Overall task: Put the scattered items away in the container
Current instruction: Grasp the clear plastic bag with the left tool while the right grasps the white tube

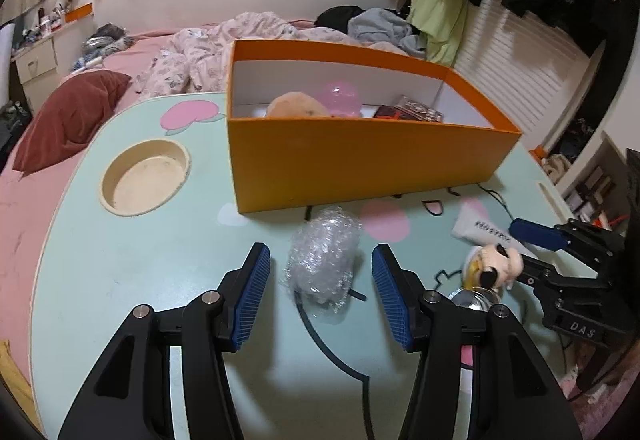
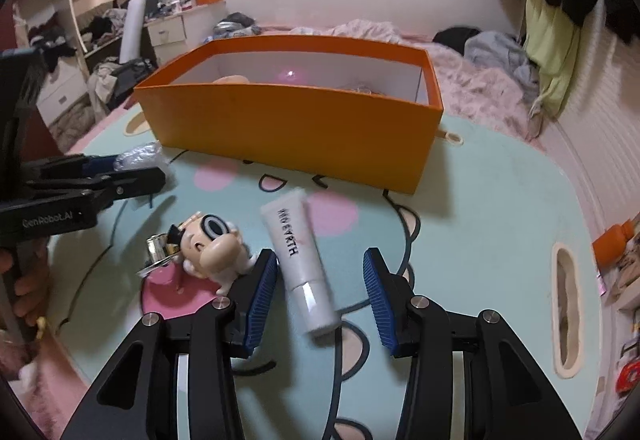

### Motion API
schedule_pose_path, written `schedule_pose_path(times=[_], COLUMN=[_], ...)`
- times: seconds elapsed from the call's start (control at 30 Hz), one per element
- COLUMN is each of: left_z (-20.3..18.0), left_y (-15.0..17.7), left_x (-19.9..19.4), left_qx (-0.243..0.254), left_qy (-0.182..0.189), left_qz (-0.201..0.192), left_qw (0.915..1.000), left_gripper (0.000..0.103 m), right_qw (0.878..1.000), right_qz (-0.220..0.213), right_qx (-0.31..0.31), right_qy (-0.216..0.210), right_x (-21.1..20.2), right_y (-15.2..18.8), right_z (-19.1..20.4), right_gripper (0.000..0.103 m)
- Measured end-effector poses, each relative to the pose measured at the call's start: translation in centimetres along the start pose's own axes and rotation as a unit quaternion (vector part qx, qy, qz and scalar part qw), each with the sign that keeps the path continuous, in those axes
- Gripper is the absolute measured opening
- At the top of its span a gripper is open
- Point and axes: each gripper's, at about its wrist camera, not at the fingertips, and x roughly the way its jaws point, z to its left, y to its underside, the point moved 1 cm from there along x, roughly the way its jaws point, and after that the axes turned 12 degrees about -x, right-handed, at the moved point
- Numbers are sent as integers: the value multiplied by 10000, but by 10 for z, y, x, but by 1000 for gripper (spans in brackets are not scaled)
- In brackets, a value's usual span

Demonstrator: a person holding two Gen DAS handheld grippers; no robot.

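Note:
An orange box stands on the pale green table; it holds a tan plush, a pink ball and a small dark case. My left gripper is open, its pads on either side of a crumpled wad of clear bubble wrap lying on the table. My right gripper is open around a white cream tube lying flat. A small cartoon figurine with a metal clip lies just left of the right gripper's left finger. The box also shows in the right wrist view.
A round recessed cup holder sits in the table at the left. A slot handle is cut near the table's right edge. A bed with pink sheets and piled clothes lies behind the table.

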Motion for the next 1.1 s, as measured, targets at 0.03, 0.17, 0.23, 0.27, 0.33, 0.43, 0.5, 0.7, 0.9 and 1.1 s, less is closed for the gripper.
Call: schedule_pose_path(times=[0.03, 0.17, 0.23, 0.27, 0.33, 0.43, 0.5, 0.7, 0.9, 1.1], left_z=[-1, -13, -19, -22, -23, -16, -10, -10, -5, -9], left_y=[0, 5, 7, 8, 8, 5, 3, 6, 6, 13], left_x=[1, 5, 8, 9, 11, 7, 4, 4, -2, -31], left_qx=[27, 377, 573, 633, 659, 444, 255, 244, 114, 322], left_qy=[-31, -89, -306, -399, -484, -328, -147, -322, -168, 5], left_qz=[5, 141, 169, 173, 176, 127, 92, 37, -102, -911], left_qw=[10000, 9992, 9977, 9970, 9965, 9984, 9995, 9992, 9997, 9953], left_gripper=[55, 88, 88, 88, 88, 88, 88, 82, 29, 29], right_qw=[10000, 10000, 10000, 10000, 10000, 10000, 10000, 10000, 9999, 9998], right_qz=[-1, -5, -9, -11, -12, -12, -8, -40, -64, -151], right_qx=[28, 59, 41, 39, 45, 42, 39, 42, 73, 105], right_qy=[0, 11, 34, 38, 31, 29, 29, 53, 93, 65], right_x=[1, 2, 1, 1, 1, 1, 1, 0, -1, -1], right_y=[0, -1, -1, -1, 0, 0, 0, -1, 0, 0], right_z=[0, 0, 1, 1, 0, 0, 0, -2, -1, 1], right_gripper=[44, 46, 46, 46, 46, 46, 46, 46, 41, 19])
